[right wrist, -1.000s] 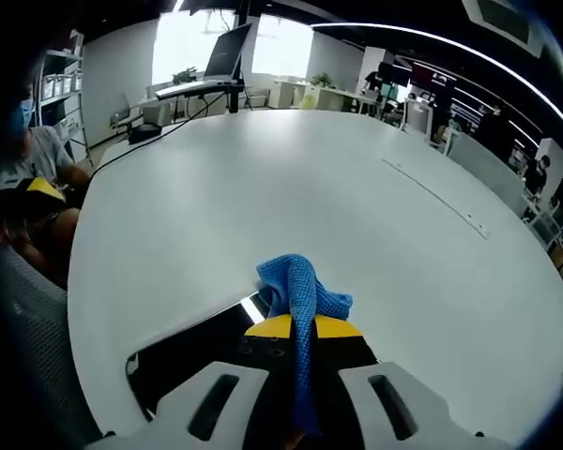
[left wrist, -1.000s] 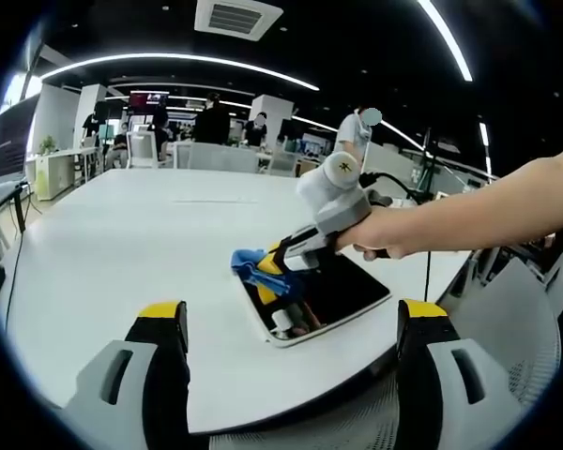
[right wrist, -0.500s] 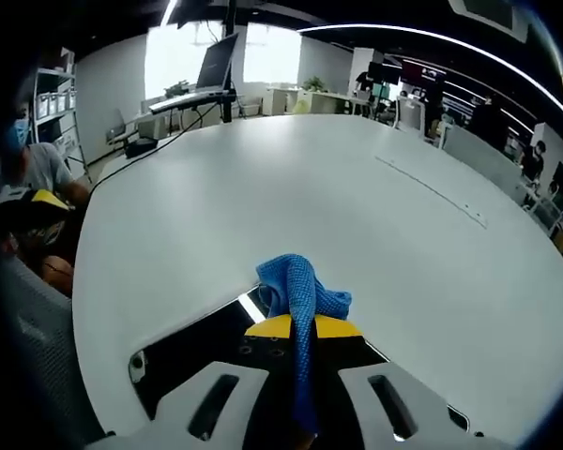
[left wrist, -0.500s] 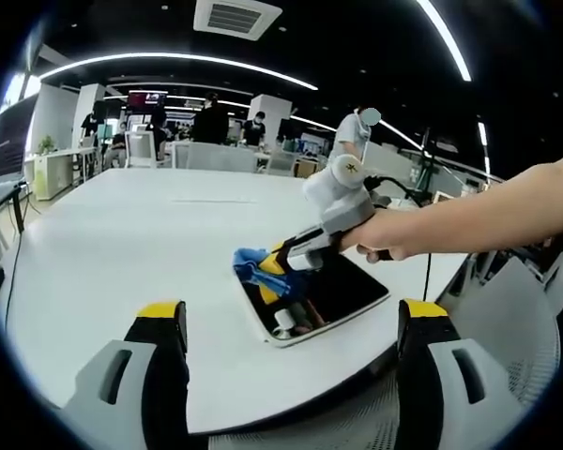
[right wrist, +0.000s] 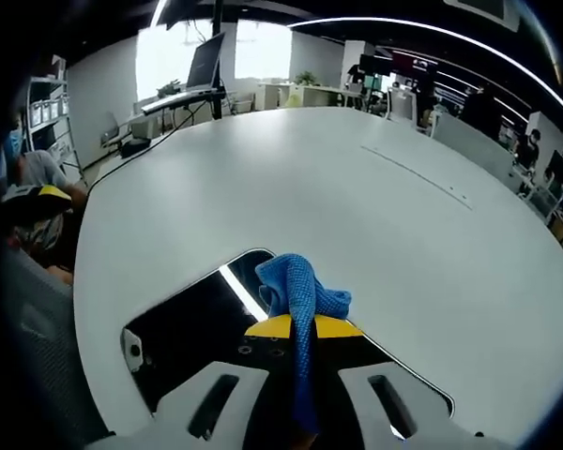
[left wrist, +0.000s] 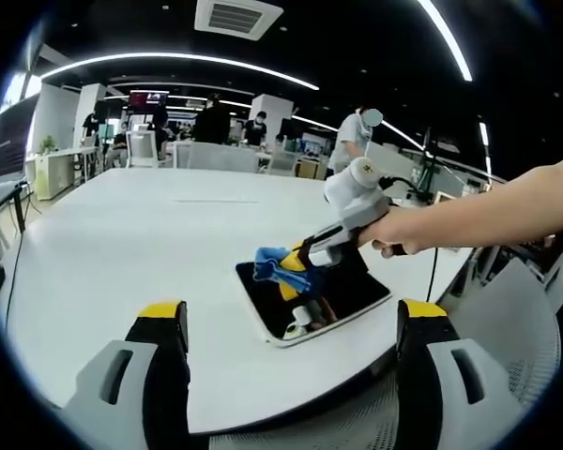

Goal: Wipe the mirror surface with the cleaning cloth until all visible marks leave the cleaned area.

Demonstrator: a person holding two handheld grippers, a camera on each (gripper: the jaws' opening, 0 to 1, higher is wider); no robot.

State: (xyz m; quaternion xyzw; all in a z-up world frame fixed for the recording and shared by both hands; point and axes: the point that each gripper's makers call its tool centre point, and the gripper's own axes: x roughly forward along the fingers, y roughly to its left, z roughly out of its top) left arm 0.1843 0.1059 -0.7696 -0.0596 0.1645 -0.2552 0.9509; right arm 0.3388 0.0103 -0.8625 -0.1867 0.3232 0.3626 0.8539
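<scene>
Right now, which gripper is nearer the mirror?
Right. The right gripper, shut on the blue cloth, is over the mirror with the cloth down on the glass. The left gripper hangs open, back from the mirror's near edge, off the table.

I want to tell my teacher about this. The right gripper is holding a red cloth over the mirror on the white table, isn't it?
Almost. The cloth is blue, not red, as the right gripper view shows it pinched between the jaws. The rest is right: the right gripper holds it over the mirror lying on the white table. The left gripper view shows the same blue cloth above the mirror.
</scene>
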